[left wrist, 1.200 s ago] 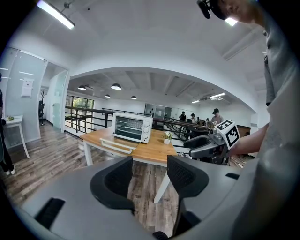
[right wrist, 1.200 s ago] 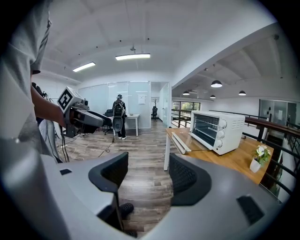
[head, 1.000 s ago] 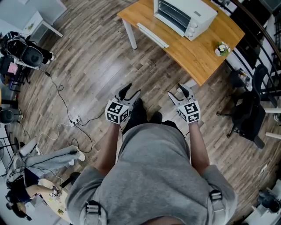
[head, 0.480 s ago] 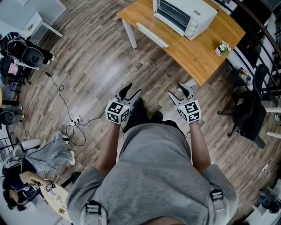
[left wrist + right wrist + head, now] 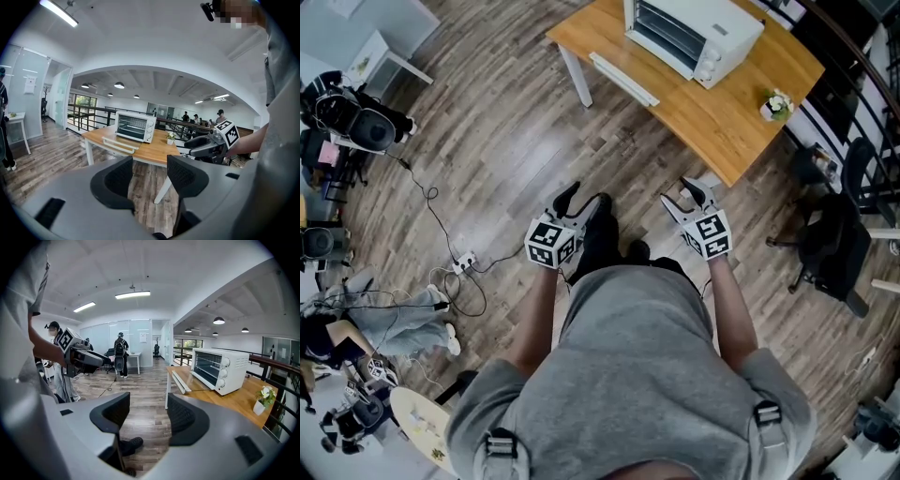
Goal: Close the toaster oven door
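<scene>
At the top of the head view, the toaster oven (image 5: 694, 33) sits on the wooden counter (image 5: 722, 122), its door (image 5: 623, 78) folded down and open, well apart from the person (image 5: 628, 375) standing on the floor (image 5: 506, 141) at lower centre. The left hand-held gripper (image 5: 581, 197) and right hand-held gripper (image 5: 679, 194) are carried ahead, jaws apart and empty, the right's having just narrowed slightly. They seem readied for the approach to lift the door.

Shirt (image 5: 628, 375): grey, short sleeves
Shoulder buckles (image 5: 497, 442): 2, black
Shoes (image 5: 600, 220): black
Left gripper (image 5: 579, 197), right gripper (image 5: 680, 195): grey shells, black ribbed pads (image 5: 117, 176), 1 black-and-white marker cube (image 5: 548, 242) each
</scene>
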{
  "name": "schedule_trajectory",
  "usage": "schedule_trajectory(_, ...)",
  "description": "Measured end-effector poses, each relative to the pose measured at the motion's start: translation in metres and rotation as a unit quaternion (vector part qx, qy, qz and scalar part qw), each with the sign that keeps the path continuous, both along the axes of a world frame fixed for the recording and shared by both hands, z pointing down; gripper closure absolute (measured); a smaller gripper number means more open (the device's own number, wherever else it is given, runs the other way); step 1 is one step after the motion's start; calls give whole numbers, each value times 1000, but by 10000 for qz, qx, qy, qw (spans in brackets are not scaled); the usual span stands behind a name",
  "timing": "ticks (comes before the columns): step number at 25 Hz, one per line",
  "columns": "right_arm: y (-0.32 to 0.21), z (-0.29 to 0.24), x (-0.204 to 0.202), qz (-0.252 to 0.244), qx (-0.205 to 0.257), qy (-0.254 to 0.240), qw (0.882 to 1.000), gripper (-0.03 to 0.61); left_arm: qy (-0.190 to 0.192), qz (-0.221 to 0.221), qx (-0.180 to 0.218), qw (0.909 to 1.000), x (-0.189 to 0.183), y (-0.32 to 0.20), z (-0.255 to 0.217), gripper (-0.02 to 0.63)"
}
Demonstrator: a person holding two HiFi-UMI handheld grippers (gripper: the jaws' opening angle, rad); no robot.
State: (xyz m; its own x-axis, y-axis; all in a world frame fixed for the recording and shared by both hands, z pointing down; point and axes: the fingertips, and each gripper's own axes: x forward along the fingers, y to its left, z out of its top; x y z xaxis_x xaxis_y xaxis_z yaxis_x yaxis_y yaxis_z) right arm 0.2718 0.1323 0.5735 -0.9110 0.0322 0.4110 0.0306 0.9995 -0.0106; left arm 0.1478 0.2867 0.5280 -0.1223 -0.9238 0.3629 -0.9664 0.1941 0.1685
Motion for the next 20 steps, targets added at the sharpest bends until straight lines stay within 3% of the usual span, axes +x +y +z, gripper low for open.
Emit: schedule_trajectory(20,-34,7,-66,189,-49,231,9995,337,54,157,-26,9999,-79,-37,-6,380)
